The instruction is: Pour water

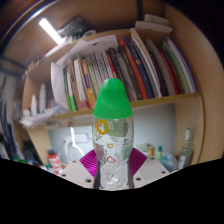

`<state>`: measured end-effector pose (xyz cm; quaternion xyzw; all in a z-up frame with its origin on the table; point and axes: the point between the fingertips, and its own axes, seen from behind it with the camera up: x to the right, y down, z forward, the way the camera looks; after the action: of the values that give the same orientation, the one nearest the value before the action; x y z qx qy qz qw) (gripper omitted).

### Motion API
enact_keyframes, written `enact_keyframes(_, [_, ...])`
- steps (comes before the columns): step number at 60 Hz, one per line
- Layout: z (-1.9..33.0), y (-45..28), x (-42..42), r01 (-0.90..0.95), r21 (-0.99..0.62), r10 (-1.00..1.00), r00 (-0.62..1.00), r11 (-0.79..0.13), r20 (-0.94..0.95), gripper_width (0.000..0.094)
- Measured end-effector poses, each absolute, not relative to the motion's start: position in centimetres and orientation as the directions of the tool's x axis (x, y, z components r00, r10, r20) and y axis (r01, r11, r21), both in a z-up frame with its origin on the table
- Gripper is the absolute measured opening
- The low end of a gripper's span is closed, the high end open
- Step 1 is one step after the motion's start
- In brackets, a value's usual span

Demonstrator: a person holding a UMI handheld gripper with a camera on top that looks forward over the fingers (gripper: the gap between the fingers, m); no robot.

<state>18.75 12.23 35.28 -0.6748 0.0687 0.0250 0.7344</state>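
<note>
A clear plastic water bottle with a green cap and a printed label stands upright between my fingers, held up in front of the bookshelf. My gripper is shut on the bottle's lower body: the magenta pads press on it from both sides. The bottle's base sits just above the gripper body. Water shows inside the bottle. No cup or other vessel to pour into is visible.
A wooden bookshelf full of upright books fills the wall behind. Below it a cluttered surface holds small items, a white wire stand and a clear bottle at the right. A ceiling light glows above.
</note>
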Motion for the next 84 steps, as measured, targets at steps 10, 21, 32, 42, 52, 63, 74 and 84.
enact_keyframes(10, [21.6, 12.4, 27.0, 0.013, -0.995, -0.204, 0.978, -0.102, 0.034, 0.0398])
enact_keyframes(21, [11.6, 12.2, 30.1, 0.005, -0.979, -0.236, 0.970, -0.204, 0.054, 0.0398])
enact_keyframes(32, [8.4, 11.6, 31.2, -0.076, -0.985, -0.264, 0.964, -0.157, -0.033, 0.0418])
enact_keyframes(42, [8.1, 11.3, 30.9, -0.032, -0.978, -0.269, 0.963, -0.207, 0.025, 0.0514])
enact_keyframes(52, [5.5, 7.8, 28.8, -0.141, -0.925, -0.250, 0.967, -0.353, -0.052, 0.0848])
enact_keyframes(63, [8.2, -2.2, 25.4, -0.146, -0.916, -0.285, 0.958, -0.373, -0.037, 0.0841])
enact_keyframes(74, [14.5, -16.0, 17.9, -0.131, -0.921, -0.272, 0.962, -0.366, -0.029, 0.0839])
enact_keyframes(84, [18.1, -28.7, 10.4, -0.134, -0.908, -0.262, 0.965, -0.398, -0.027, 0.0844])
